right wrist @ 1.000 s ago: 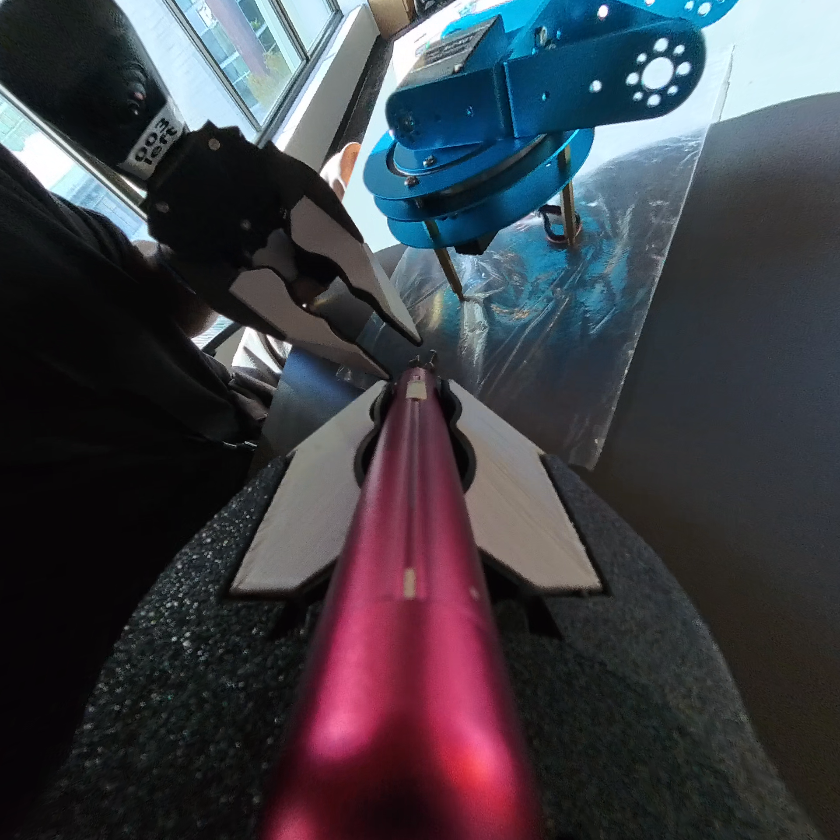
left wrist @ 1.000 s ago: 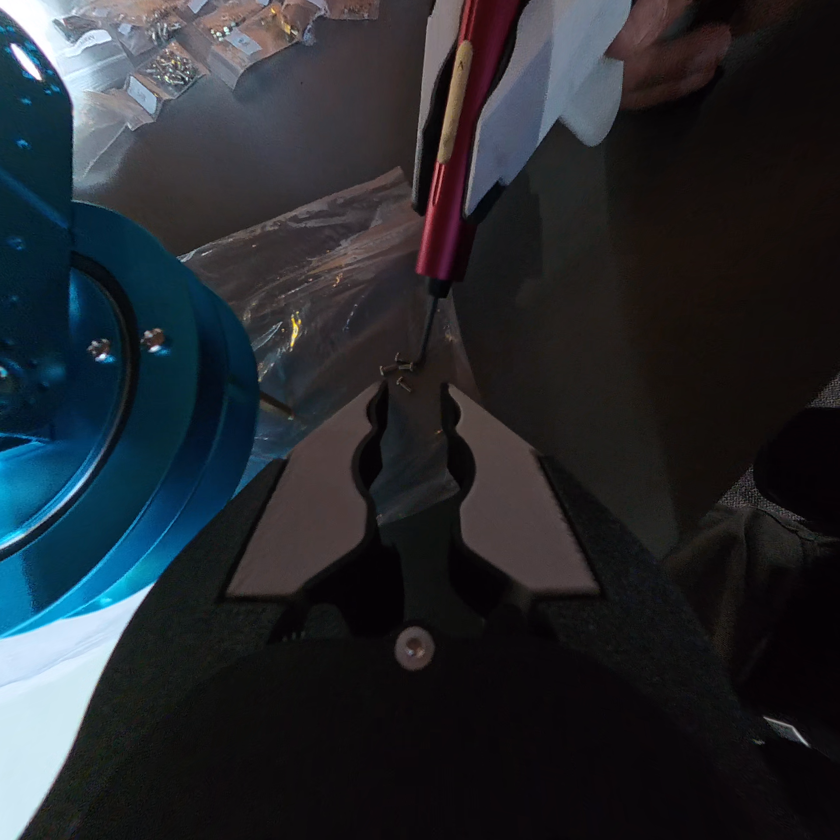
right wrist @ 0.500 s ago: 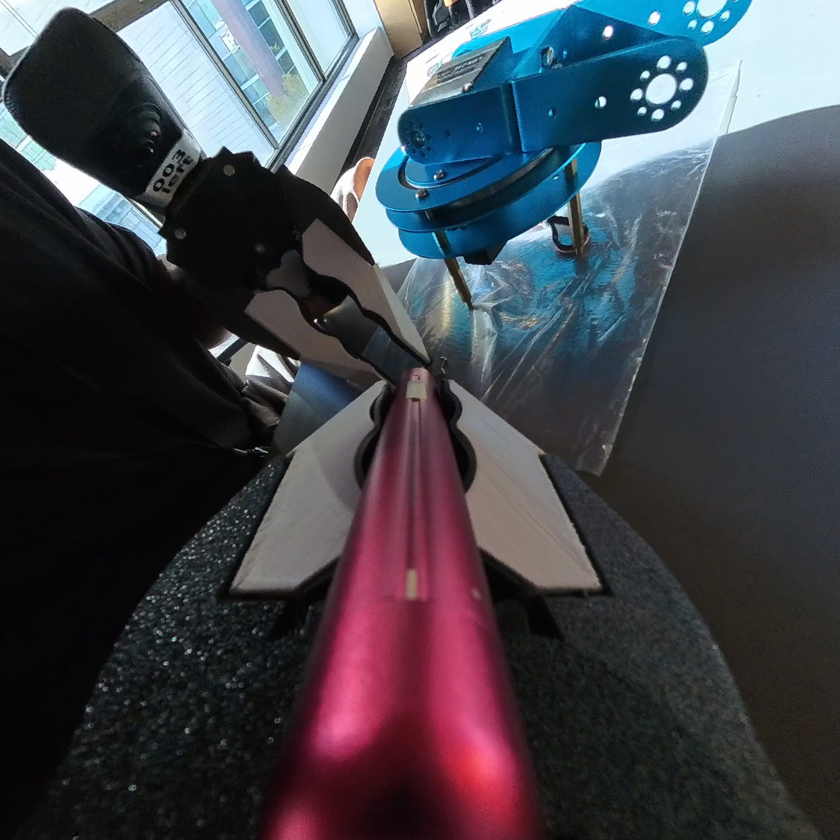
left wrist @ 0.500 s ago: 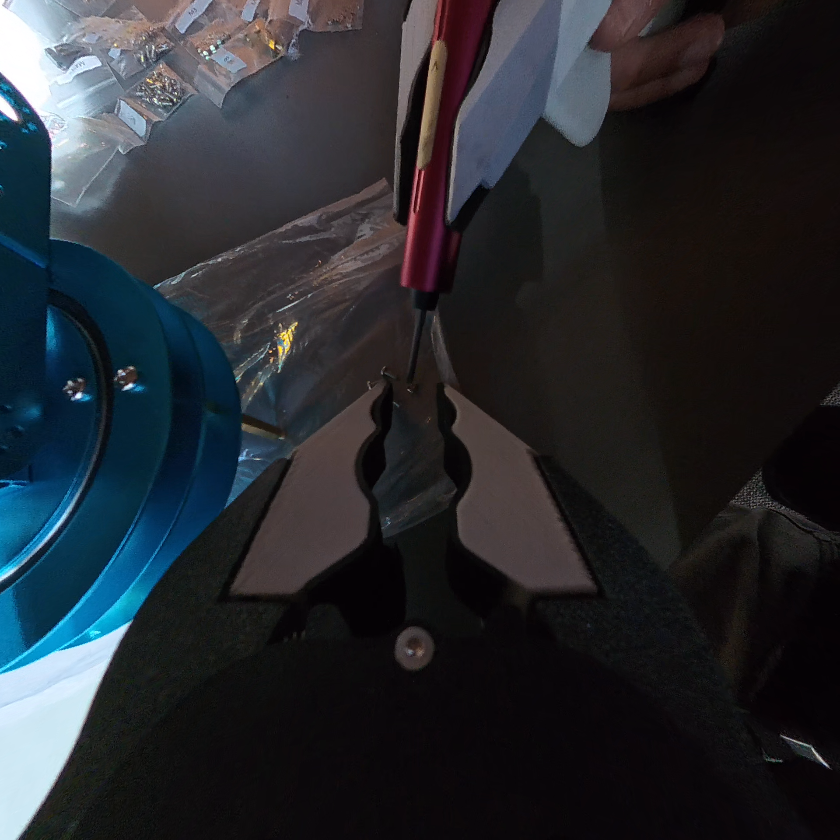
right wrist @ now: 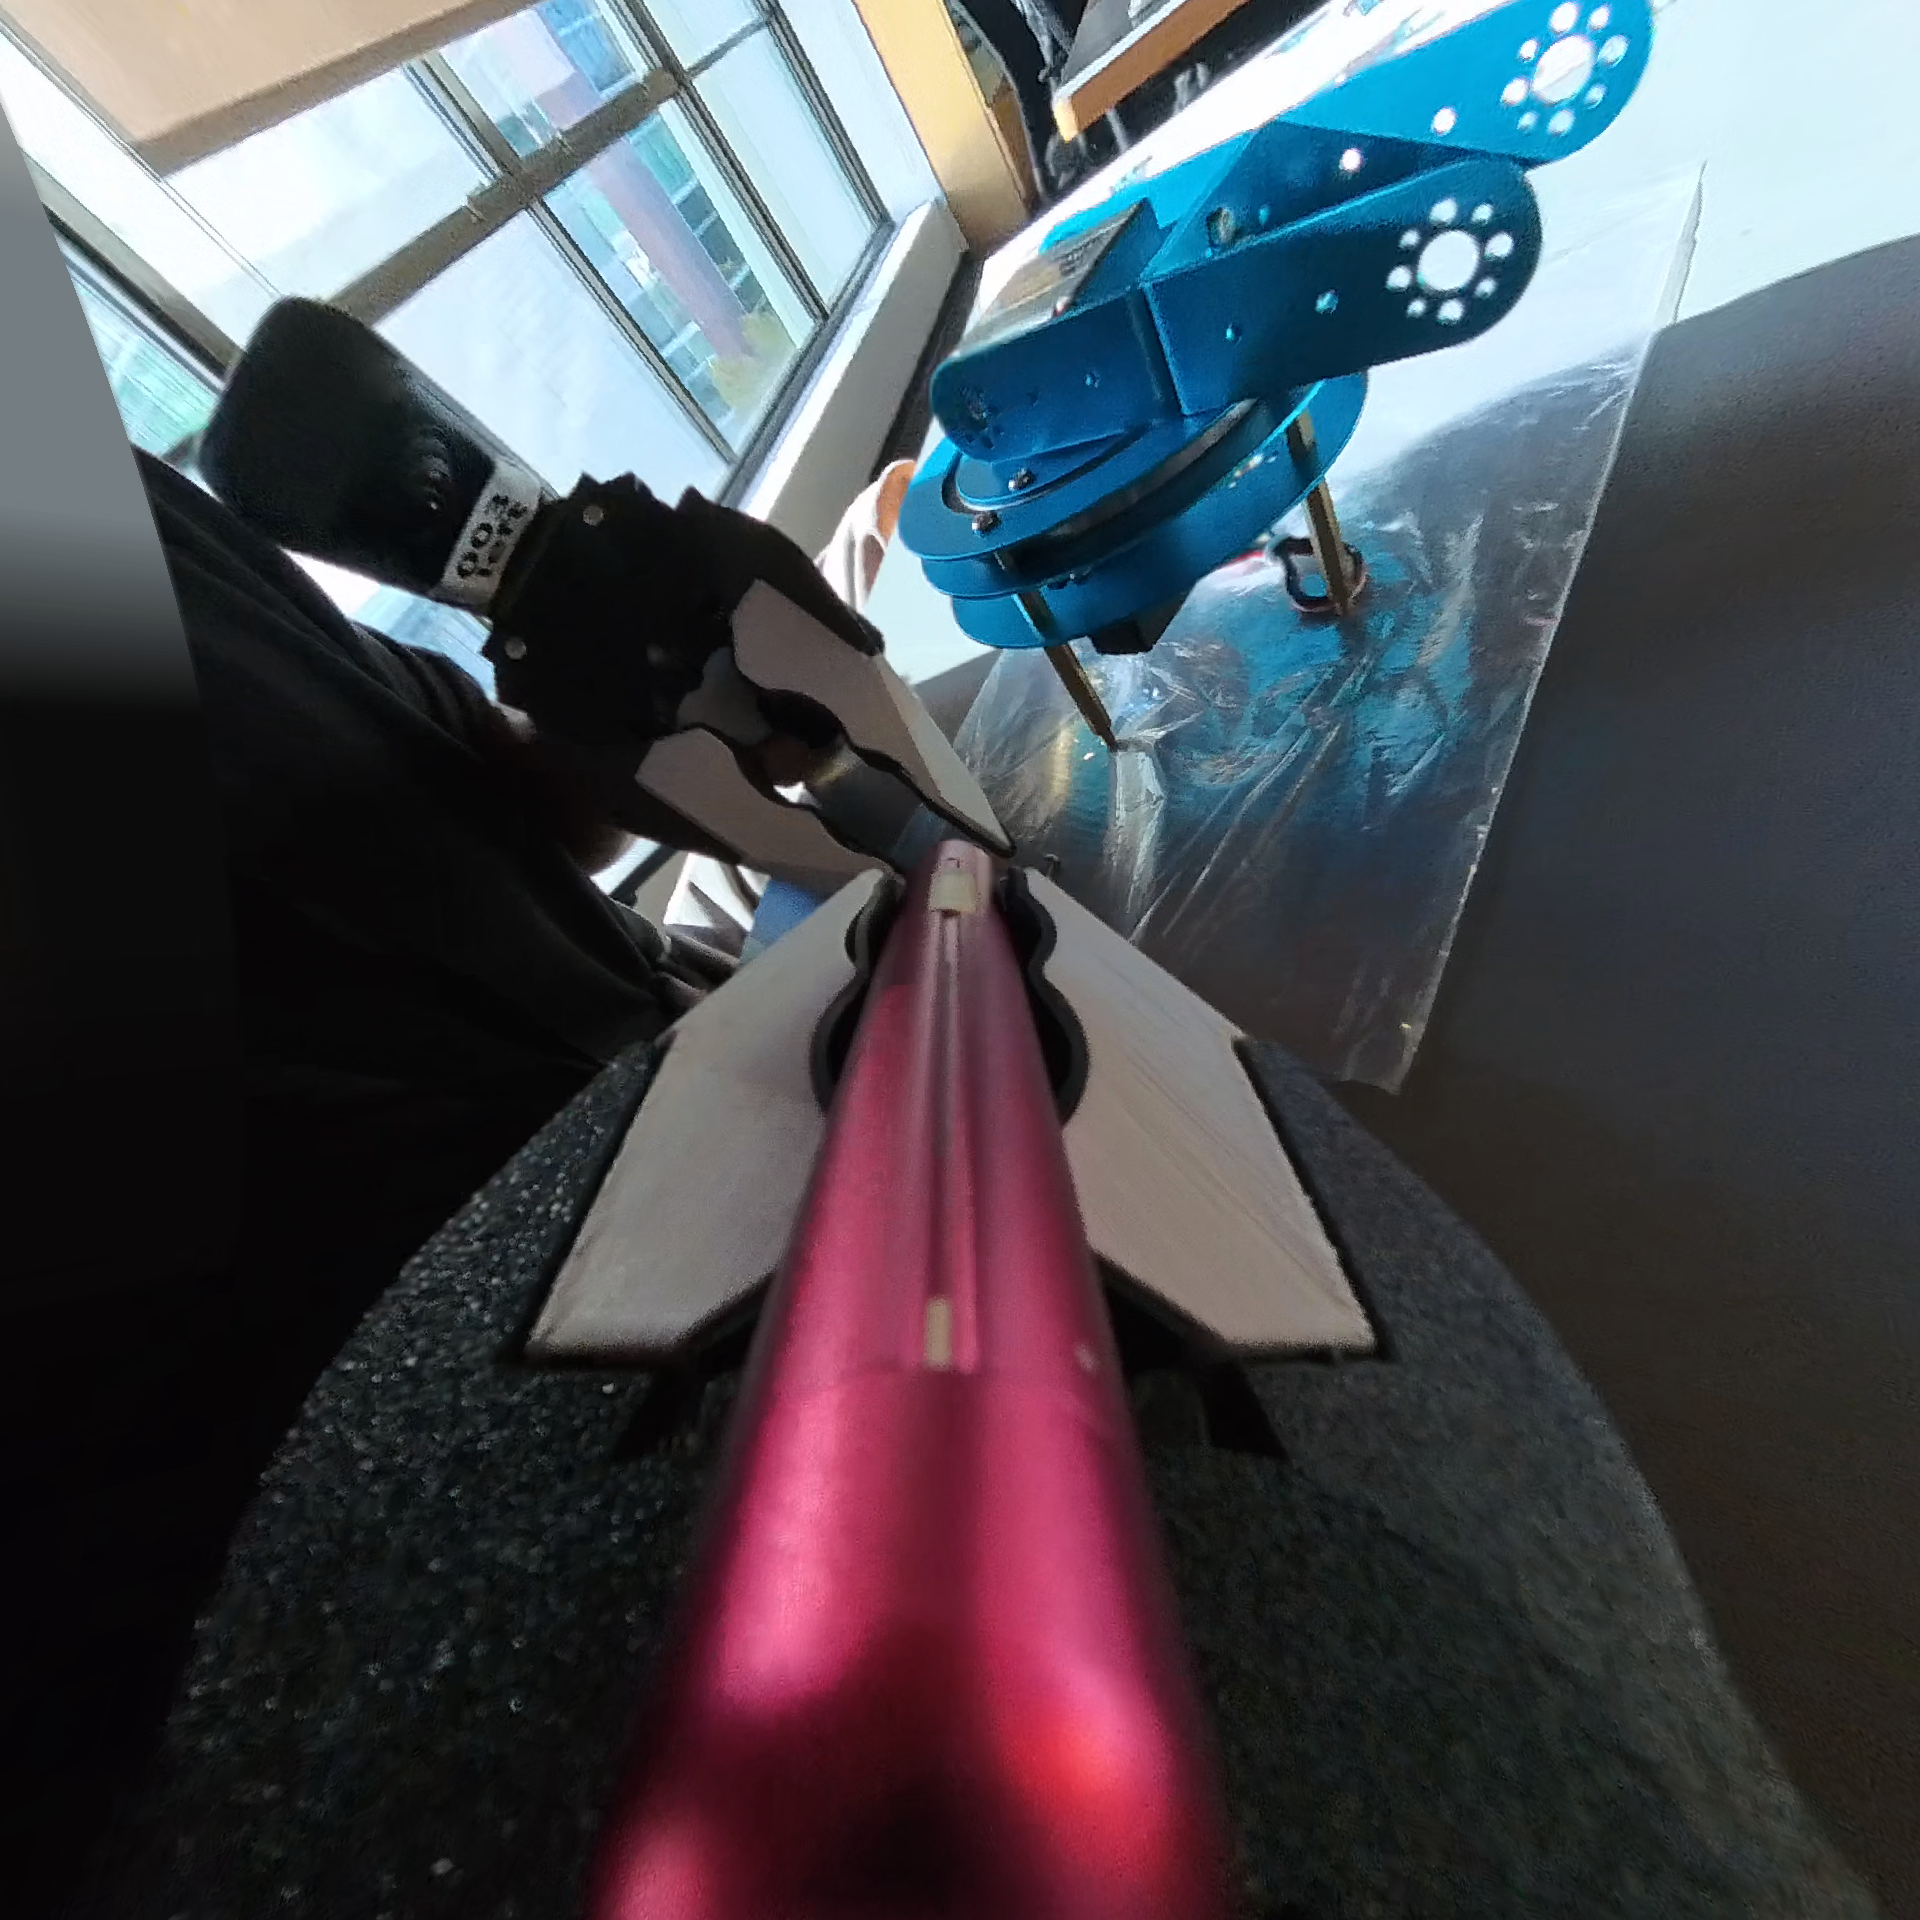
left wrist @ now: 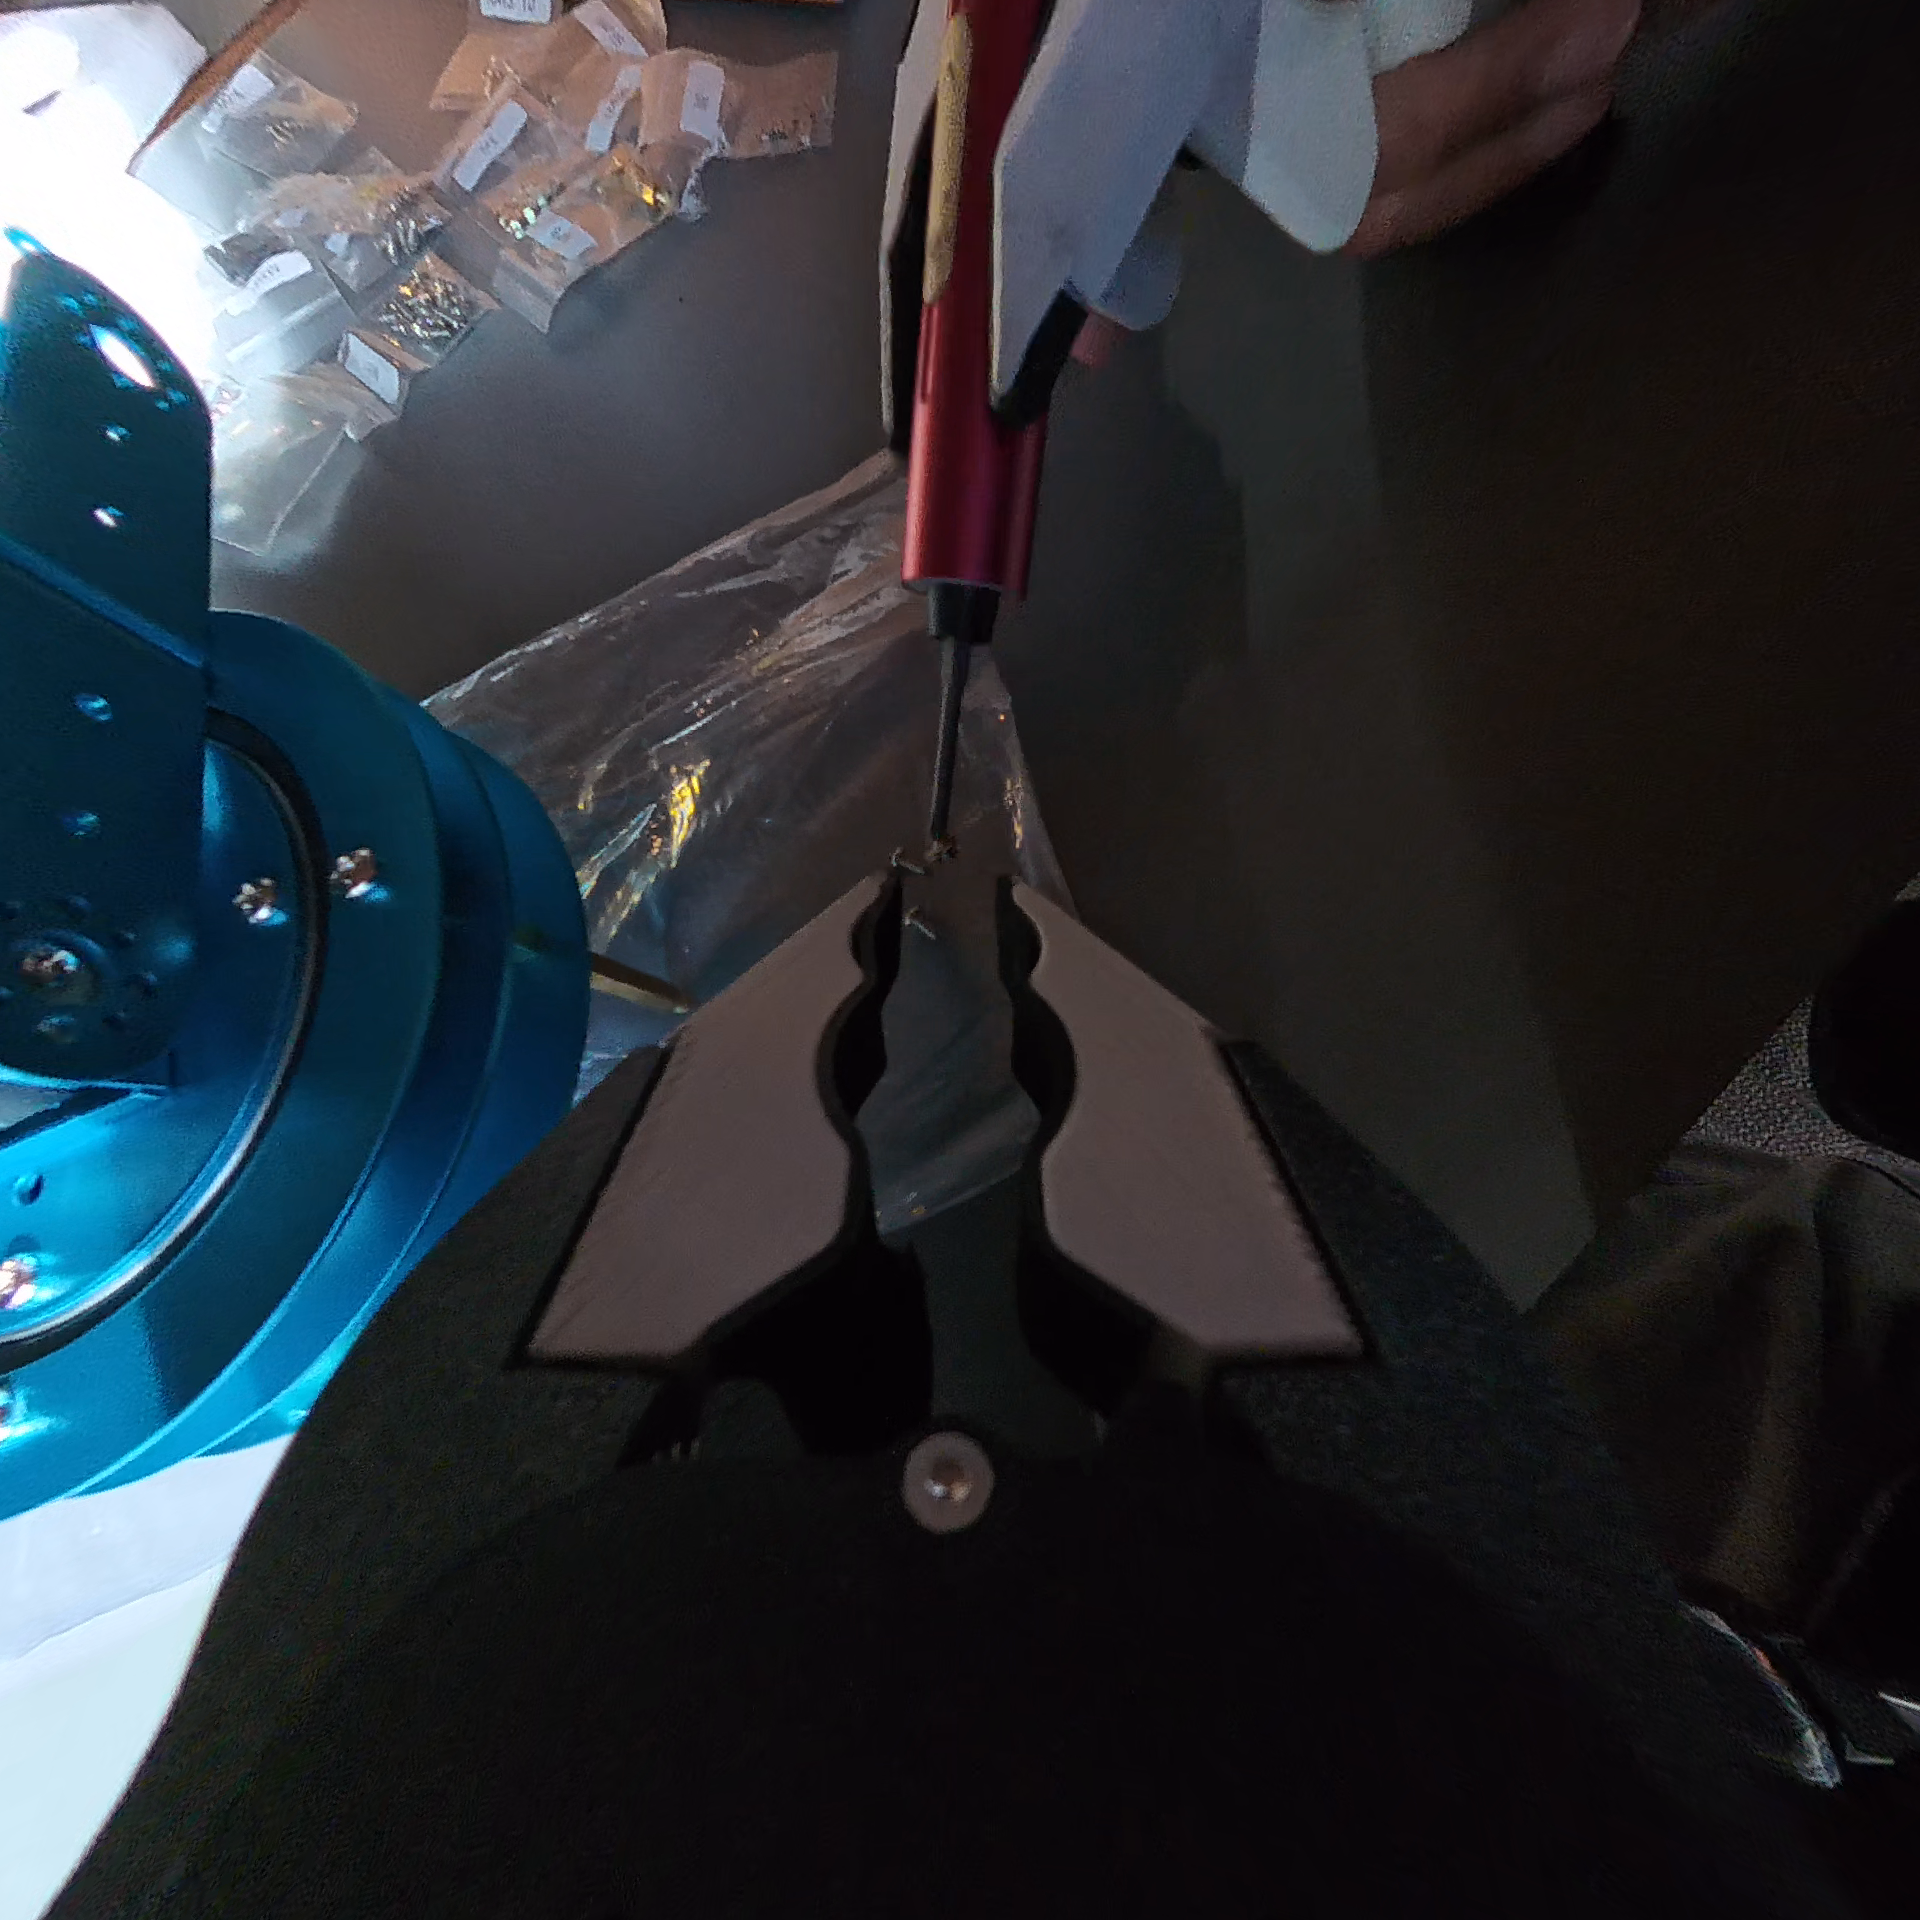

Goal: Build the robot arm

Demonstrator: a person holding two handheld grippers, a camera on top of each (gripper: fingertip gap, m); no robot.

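Note:
My right gripper is shut on a red screwdriver. In the left wrist view it comes down from the top, and the screwdriver points its thin bit at three small screws lying on a clear plastic sheet. My left gripper is open by a narrow gap and empty, with its tips right at the screws. In the right wrist view the left gripper sits just ahead of the screwdriver's end.
A blue metal robot base on brass standoffs stands on the plastic sheet and fills the left of the left wrist view. Several bags of screws lie at the back. A dark mat covers the table. A person's hand is at the top right. One gripper's finger ends stand about 7 centimeters off the other's.
The screwdriver bit stays at the screws. Both views have shifted slightly: more of the screw bags and the window show now. Neither gripper's jaw gap has changed.

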